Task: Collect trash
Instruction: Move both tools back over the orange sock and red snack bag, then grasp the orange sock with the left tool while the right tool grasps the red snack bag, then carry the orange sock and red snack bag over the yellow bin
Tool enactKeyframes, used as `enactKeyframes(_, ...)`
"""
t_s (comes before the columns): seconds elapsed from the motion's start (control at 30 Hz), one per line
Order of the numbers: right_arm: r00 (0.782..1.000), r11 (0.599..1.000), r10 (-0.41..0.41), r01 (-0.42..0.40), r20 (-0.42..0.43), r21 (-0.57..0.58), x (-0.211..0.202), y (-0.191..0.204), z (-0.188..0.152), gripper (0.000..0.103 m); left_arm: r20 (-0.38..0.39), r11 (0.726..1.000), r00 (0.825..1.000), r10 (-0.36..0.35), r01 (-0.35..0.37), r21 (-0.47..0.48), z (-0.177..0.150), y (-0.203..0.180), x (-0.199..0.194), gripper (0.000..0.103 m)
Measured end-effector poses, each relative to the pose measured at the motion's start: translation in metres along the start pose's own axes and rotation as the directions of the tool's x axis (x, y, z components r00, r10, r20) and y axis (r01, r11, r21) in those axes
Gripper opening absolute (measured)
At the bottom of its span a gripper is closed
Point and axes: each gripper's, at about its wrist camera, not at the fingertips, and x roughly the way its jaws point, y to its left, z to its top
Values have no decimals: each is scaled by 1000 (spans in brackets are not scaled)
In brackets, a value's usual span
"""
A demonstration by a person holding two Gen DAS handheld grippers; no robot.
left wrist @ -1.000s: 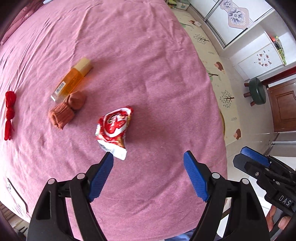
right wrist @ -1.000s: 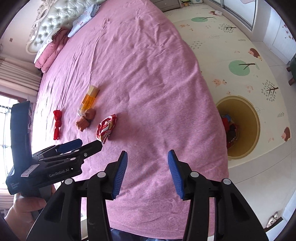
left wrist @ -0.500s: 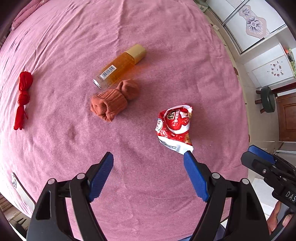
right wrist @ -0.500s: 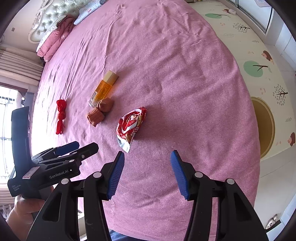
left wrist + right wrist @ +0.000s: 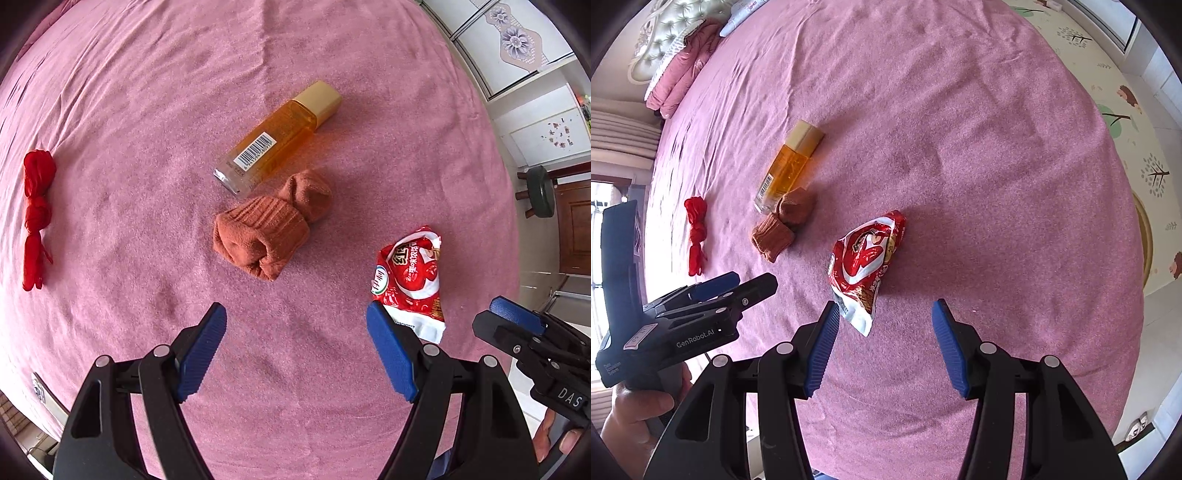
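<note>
This is a bedroom in a home. A wide bed covered in a pink, slightly creased fleece sheet [image 5: 960,110] fills both views, and at its far end stands a cream button-tufted padded headboard [image 5: 665,22] with a folded pink quilt [image 5: 683,70] stacked against it. Beside the bed the floor carries a pale children's play mat printed with trees and hedgehogs [image 5: 1137,122] — a family touch. In the left wrist view, white wardrobe doors with a floral panel [image 5: 517,40], a small round dark green stool on wooden legs [image 5: 541,190] and a brown wooden door [image 5: 576,229] line the room's edge.
</note>
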Motion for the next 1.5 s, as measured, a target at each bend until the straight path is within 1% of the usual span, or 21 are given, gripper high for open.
enactKeyframes(0.13,1000,1000,1,-1,-31,13,15,1,6,52,-15,1000,1000,17,-17,3,15,8,11,78)
enactKeyframes(0.3,997,1000,-22,23,-79,5,37,5,12,53,-38,1000,999,1,-1,-12,30,18,27,78)
enactKeyframes(0.43,994,999,-29,32,-105,22,50,4,16,56,-61,1000,998,-4,4,5,38,18,40,78)
enactKeyframes(0.5,992,999,-36,41,-123,32,56,4,18,56,-74,1000,997,-6,7,5,42,19,47,78)
enactKeyframes(0.6,991,999,-20,27,-135,47,61,4,21,56,-89,1000,996,-12,11,-5,49,19,56,78)
enactKeyframes(0.7,989,998,-38,44,-140,39,65,5,23,56,-107,1000,994,-17,15,-20,60,14,68,78)
enactKeyframes(0.77,989,998,-38,45,-143,42,66,4,25,51,-117,999,993,-23,19,-31,64,14,72,78)
enactKeyframes(0.8,989,998,-35,41,-143,43,67,5,25,50,-120,999,992,-27,23,-36,66,9,76,78)
enactKeyframes(0.83,989,998,-30,36,-146,43,67,5,26,45,-122,999,992,-27,23,-38,68,10,79,78)
enactKeyframes(0.87,988,999,-22,29,-151,41,68,6,26,38,-123,999,992,-25,20,-37,71,11,81,76)
enactKeyframes(0.9,988,999,-11,17,-155,39,69,6,26,35,-122,999,993,-9,5,-31,72,10,82,74)
enactKeyframes(0.93,988,999,2,4,-156,38,70,8,27,27,-122,1000,992,10,-13,-25,73,9,84,69)
enactKeyframes(0.97,988,999,2,3,-155,34,70,10,27,25,-120,999,992,24,-27,-20,73,9,84,63)
enactKeyframes(1.0,989,1000,-4,8,-149,24,70,14,27,24,-117,999,993,34,-36,-21,73,9,83,60)
enactKeyframes(1.07,989,1000,0,1,-145,11,70,18,27,21,-108,999,994,30,-33,-30,65,11,81,45)
enactKeyframes(1.17,991,1000,8,-8,-137,-4,67,24,26,19,-87,997,996,-3,-3,-78,66,24,76,34)
enactKeyframes(1.33,994,1000,14,-16,-112,-21,53,24,19,18,-66,993,997,-41,33,-115,60,31,66,33)
enactKeyframes(1.5,997,998,9,-14,-82,-59,33,24,7,18,-45,989,996,-78,71,-132,39,29,51,34)
